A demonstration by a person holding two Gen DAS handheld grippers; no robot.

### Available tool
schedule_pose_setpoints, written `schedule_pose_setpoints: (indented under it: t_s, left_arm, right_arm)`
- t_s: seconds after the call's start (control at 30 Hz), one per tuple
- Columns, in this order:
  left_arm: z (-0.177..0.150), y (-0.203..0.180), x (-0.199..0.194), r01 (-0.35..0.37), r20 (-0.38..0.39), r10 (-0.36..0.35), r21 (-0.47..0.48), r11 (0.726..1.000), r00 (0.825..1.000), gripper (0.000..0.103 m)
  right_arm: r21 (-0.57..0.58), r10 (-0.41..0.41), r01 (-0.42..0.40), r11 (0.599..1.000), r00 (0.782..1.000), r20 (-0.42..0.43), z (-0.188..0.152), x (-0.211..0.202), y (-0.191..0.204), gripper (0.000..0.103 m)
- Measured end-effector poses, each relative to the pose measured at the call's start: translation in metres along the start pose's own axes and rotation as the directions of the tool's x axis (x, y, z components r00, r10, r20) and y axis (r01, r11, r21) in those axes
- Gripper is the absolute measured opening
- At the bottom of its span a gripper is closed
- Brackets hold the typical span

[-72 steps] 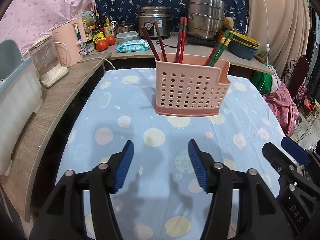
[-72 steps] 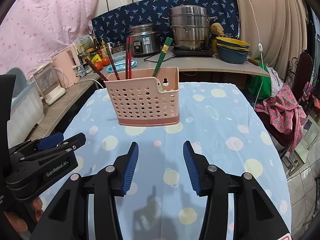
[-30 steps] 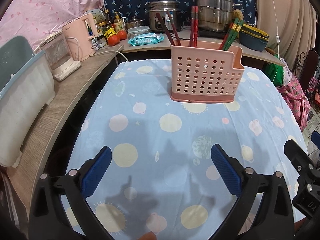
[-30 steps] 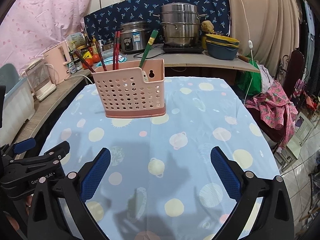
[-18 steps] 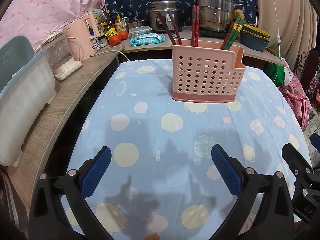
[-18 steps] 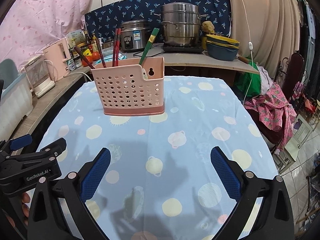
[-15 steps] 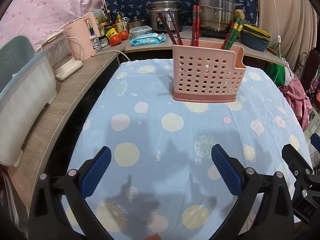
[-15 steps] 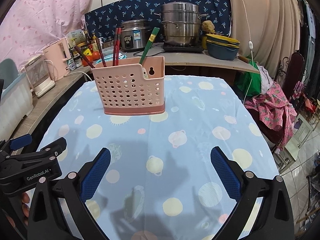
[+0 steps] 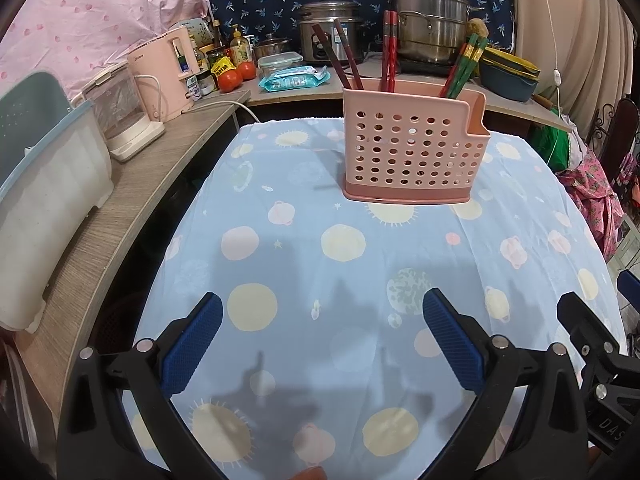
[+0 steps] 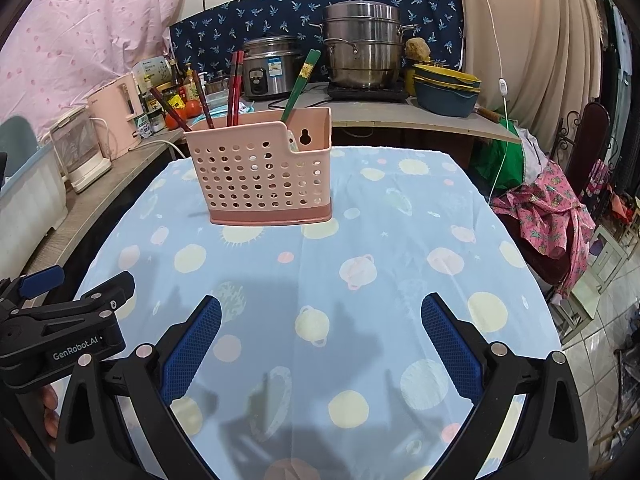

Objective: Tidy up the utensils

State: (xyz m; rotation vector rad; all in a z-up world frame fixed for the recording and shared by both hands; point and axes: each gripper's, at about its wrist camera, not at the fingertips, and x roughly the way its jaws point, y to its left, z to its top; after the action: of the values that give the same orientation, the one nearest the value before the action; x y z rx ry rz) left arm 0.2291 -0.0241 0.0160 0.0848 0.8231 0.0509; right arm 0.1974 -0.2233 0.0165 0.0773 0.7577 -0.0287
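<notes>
Pink sheet [image 9: 80, 12] and beige curtain [image 10: 532, 40] back a wooden counter [image 9: 120, 200].

Steel steamer pot [image 9: 429, 20], rice cooker [image 10: 272, 68], pink kettle [image 9: 160, 74], tomatoes [image 9: 236, 76] on counter behind.

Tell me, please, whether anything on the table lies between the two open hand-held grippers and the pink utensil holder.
Nothing visible does. Between the left hand-held gripper, the right hand-held gripper and the pink utensil holder there is only bare tablecloth. The chopsticks already stand inside the holder.
</notes>
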Motion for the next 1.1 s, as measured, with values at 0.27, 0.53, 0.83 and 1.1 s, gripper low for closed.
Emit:
schedule_pose_setpoints:
  t_s: [0.27,0.53,0.83,1.1]
  left_arm:
    - [-0.0001,-0.0016,-0.0020,-0.004,0.010,0.004,0.005,1.000,1.000,0.096]
    - [-0.0011,-0.0017,-0.0020,-0.004,0.006,0.004,0.004,1.000,1.000,0.096]
    - [-0.0019,-0.0014,-0.0017,-0.007,0.003,0.007,0.003,1.000,1.000,0.096]
    - [-0.0041,-0.0021,-0.0003,0.006,-0.003,-0.006,0.014,1.000,1.000,0.096]
  right_arm:
    - [0.001,0.001,-0.001,1.000,1.000,-0.001,-0.0010,0.0008,0.0000,0.097]
    - [0.001,0.001,-0.001,1.000,1.000,-0.001,-0.0011,0.0008,0.0002,0.097]
    - [0.000,0.003,-0.003,1.000,1.000,-0.003,-0.0031,0.0012,0.0020,0.097]
    - [0.000,0.002,-0.002,1.000,1.000,-0.005,-0.0040,0.0019,0.0024,0.097]
